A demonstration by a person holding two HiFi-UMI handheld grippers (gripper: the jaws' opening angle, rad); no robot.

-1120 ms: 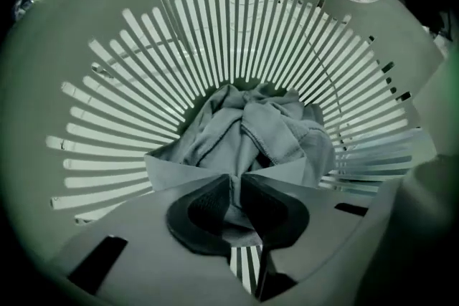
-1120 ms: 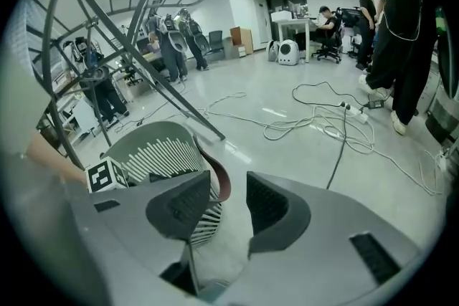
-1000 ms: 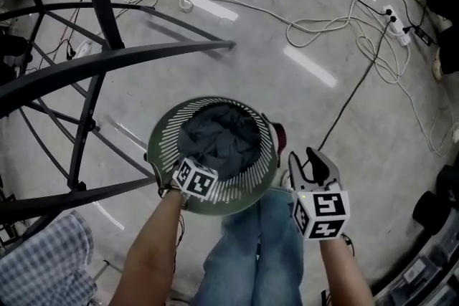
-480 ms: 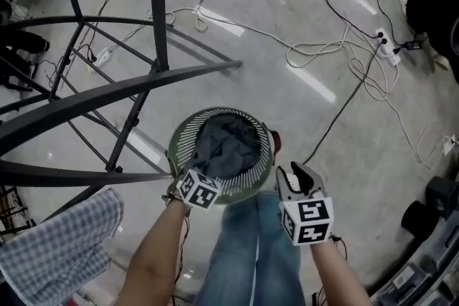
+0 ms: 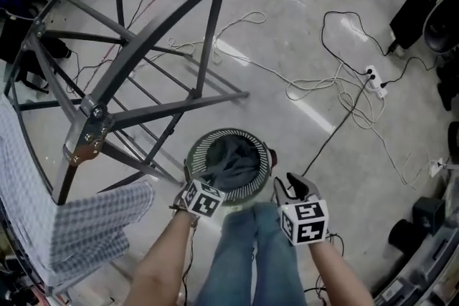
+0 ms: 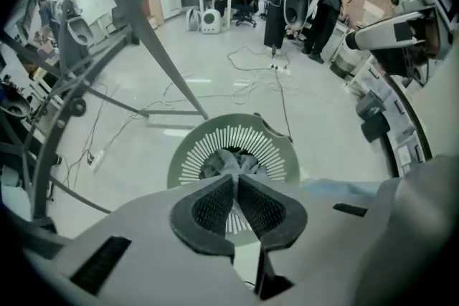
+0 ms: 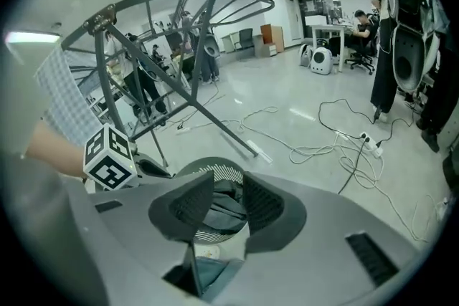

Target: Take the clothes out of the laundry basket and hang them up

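Bare grey floor [image 5: 373,154], cables [image 5: 315,86] trailing across it. The basket [image 5: 203,148] stands on it just in front of the person's legs [image 5: 247,247], with dark cloth [image 5: 235,160] heaped inside and rising over the near rim. The left gripper [image 6: 234,181] is clenched tip to tip; a peak of that cloth runs up to its tips, though the pinch itself is hard to make out. The right gripper [image 5: 294,186], beside the basket, has its jaws parted with nothing in them. A metal rack [image 5: 165,25] looms on the left, and a checked cloth [image 5: 93,226] hangs on it, cut off by the edge.
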